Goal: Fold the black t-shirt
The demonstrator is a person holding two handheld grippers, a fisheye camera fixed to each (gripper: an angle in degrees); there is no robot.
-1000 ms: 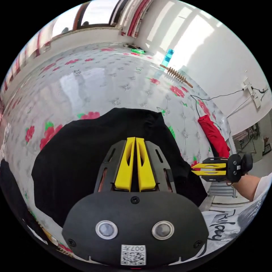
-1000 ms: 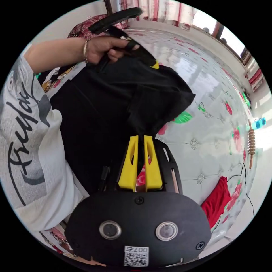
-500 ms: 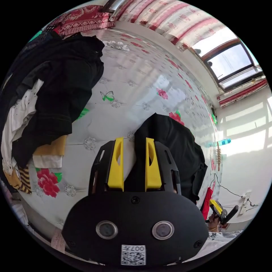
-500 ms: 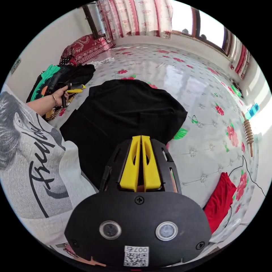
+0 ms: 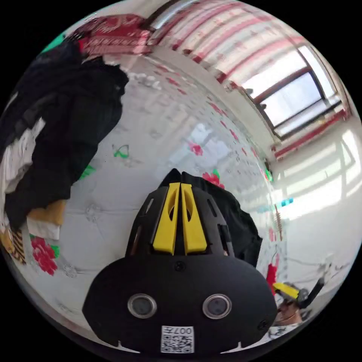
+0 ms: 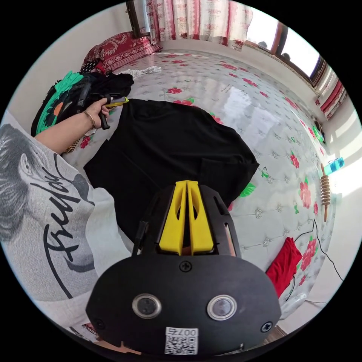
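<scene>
The black t-shirt lies spread flat on the flower-patterned bed, in front of the person. In the right gripper view the right tool hovers over the near edge of the shirt with its yellow jaws pressed together — whether any cloth is caught between them cannot be told. The left tool, held in the person's hand, sits at the far corner of the shirt; in the left gripper view its jaws are closed at the tip of that corner — it cannot be told if they pinch it. A pile of clothes lies beside it, and a red cloth lies near the bed's edge.
</scene>
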